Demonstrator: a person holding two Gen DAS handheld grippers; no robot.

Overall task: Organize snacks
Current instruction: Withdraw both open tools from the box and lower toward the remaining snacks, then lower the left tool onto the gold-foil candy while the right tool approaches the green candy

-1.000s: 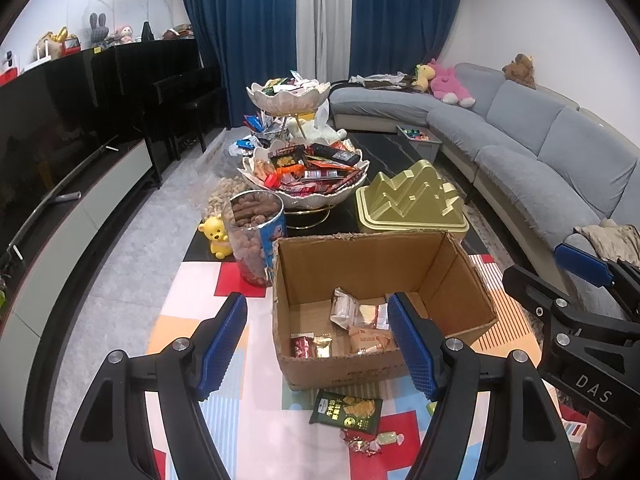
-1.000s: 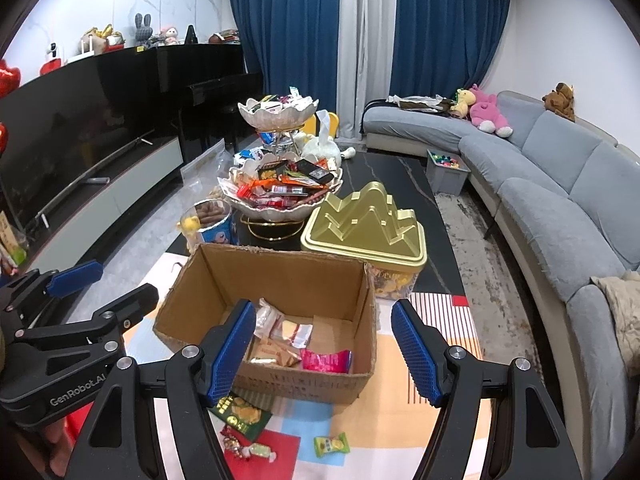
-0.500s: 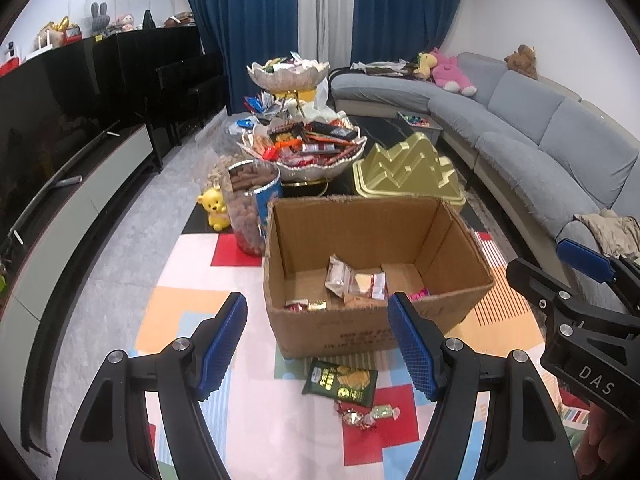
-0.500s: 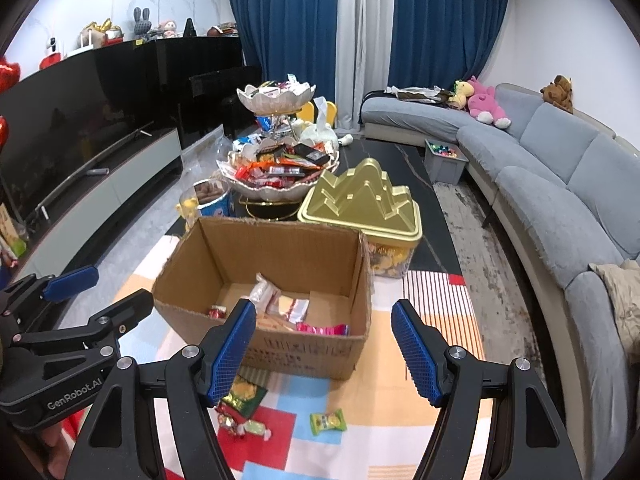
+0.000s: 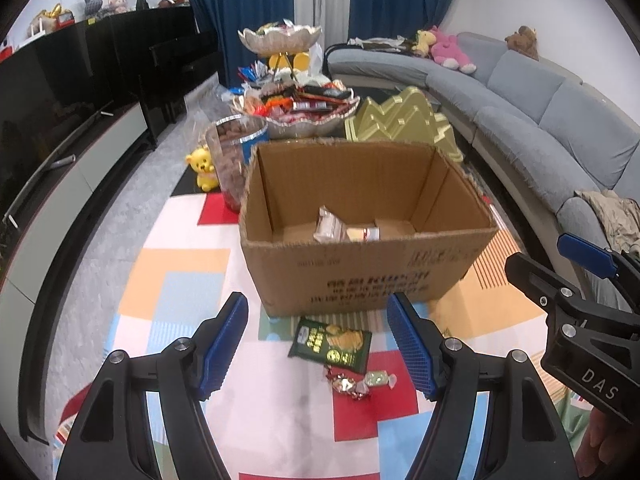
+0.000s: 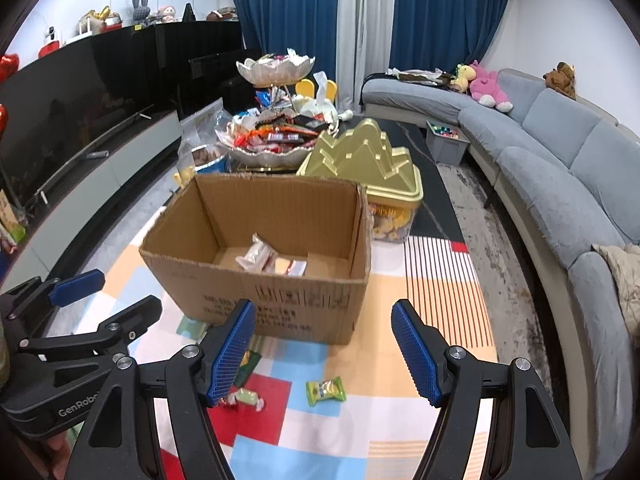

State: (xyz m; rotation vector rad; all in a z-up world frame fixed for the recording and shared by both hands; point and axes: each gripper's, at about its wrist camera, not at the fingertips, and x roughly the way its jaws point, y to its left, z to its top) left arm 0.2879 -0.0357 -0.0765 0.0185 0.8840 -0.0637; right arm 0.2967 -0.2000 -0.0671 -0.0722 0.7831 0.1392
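Note:
An open cardboard box [image 5: 360, 280] stands on the colourful mat with a few wrapped snacks [image 5: 344, 230] at its bottom. In front of it lie a green snack packet [image 5: 330, 346] and two wrapped candies [image 5: 360, 384]. My left gripper [image 5: 318, 344] hangs open above the packet with nothing between its pads. The right gripper [image 6: 324, 350] is open too, facing the box [image 6: 280, 300], and a green candy [image 6: 326, 390] lies on the mat below it. Another candy [image 6: 246, 397] sits by its left finger. Each view shows the other gripper at its edge [image 5: 552, 256] [image 6: 108, 296].
Behind the box are a tiered bowl stand [image 5: 296, 108] heaped with snacks, a gold mountain-shaped tin [image 6: 360, 160], a jar of nuts [image 5: 234, 152] and a yellow bear [image 5: 202, 168]. A grey sofa [image 6: 560, 184] runs along the right, a TV cabinet [image 5: 60, 168] along the left.
Both grippers have sunk toward the mat and drawn back from the box. The box is seen from lower, and the loose packet and candies have come up between the left fingers.

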